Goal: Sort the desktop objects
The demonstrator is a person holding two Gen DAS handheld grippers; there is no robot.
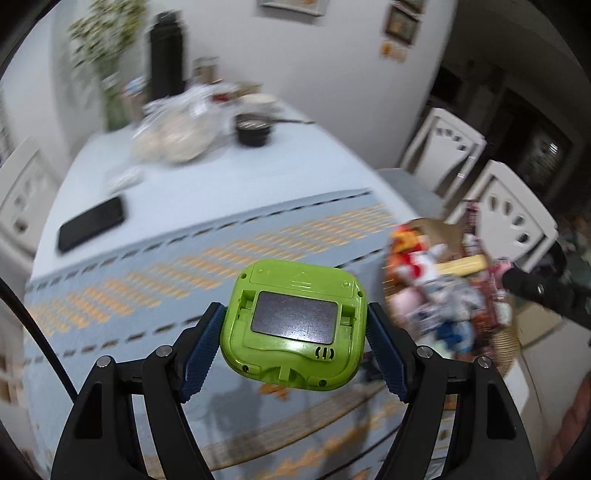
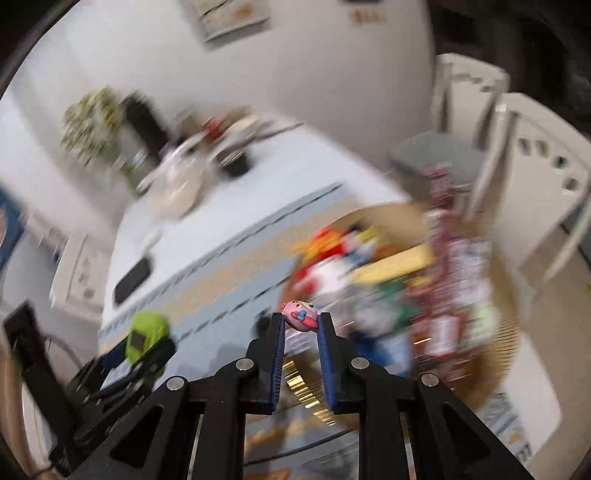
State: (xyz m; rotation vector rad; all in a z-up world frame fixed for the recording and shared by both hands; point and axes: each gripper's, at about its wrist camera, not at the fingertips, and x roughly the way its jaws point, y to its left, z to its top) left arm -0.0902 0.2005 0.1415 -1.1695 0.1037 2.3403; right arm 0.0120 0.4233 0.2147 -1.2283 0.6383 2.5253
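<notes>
I see a white wall behind the table with small framed pictures on it. The table carries a pale blue cloth with orange woven bands. White wooden chairs with cut-out backs stand on its right side, and another white chair on its left. A dark doorway opens at far right.

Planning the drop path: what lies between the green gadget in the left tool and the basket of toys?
Only patterned tablecloth between green gadget and basket, seen in the left wrist view.

No legible text or labels anywhere
</notes>
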